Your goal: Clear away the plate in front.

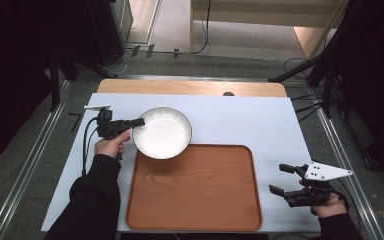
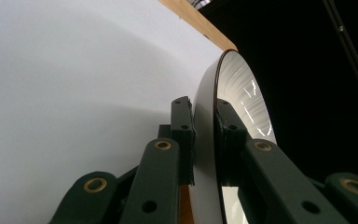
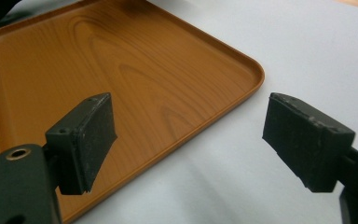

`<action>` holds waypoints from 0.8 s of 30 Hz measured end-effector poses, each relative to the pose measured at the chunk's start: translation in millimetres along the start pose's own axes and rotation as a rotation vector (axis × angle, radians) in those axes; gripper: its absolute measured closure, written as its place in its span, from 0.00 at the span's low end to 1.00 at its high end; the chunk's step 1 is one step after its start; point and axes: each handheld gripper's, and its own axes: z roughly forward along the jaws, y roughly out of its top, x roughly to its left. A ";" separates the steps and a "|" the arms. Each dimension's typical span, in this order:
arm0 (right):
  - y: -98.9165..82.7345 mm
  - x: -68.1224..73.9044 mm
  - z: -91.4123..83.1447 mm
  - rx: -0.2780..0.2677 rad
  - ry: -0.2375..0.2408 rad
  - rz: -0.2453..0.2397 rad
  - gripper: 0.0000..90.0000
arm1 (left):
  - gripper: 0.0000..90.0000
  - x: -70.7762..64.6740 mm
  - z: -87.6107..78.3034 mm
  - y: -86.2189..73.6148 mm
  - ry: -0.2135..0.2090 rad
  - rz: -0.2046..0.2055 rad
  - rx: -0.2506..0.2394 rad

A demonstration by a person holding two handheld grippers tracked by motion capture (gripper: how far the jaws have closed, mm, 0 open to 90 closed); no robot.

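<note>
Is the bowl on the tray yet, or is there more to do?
Picked up already: the left claw pinches the white bowl by its rim. Right now the bowl overlaps the wooden tray's far corner. Probably left: setting it down. The right claw waits open beside the tray.

Black sleeves; black claws: left claw (image 1: pixel 139 121) with black cables, brass rivets; right claw (image 1: pixel 279 179) with grey three-cornered plate.

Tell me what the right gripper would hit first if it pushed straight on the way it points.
Probably the wooden tray: the right gripper stands open, aimed left toward the tray's right rim, with bare table between. Its height above the table is unclear.
</note>
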 end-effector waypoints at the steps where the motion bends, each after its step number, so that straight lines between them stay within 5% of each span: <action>1: 0.1 0.1 -0.1 -0.001 0.000 0.001 0.19 | 0.90 -0.2 -0.5 -1.6 -0.003 -0.004 0.003; 13: 0.2 0.2 -0.1 -0.002 0.003 -0.001 0.19 | 0.90 -6.8 -12.6 -17.3 -0.029 -0.002 0.007; 24: 0.3 0.2 0.0 0.000 0.003 0.000 0.19 | 0.89 -16.6 -8.4 -30.8 -0.032 0.043 0.061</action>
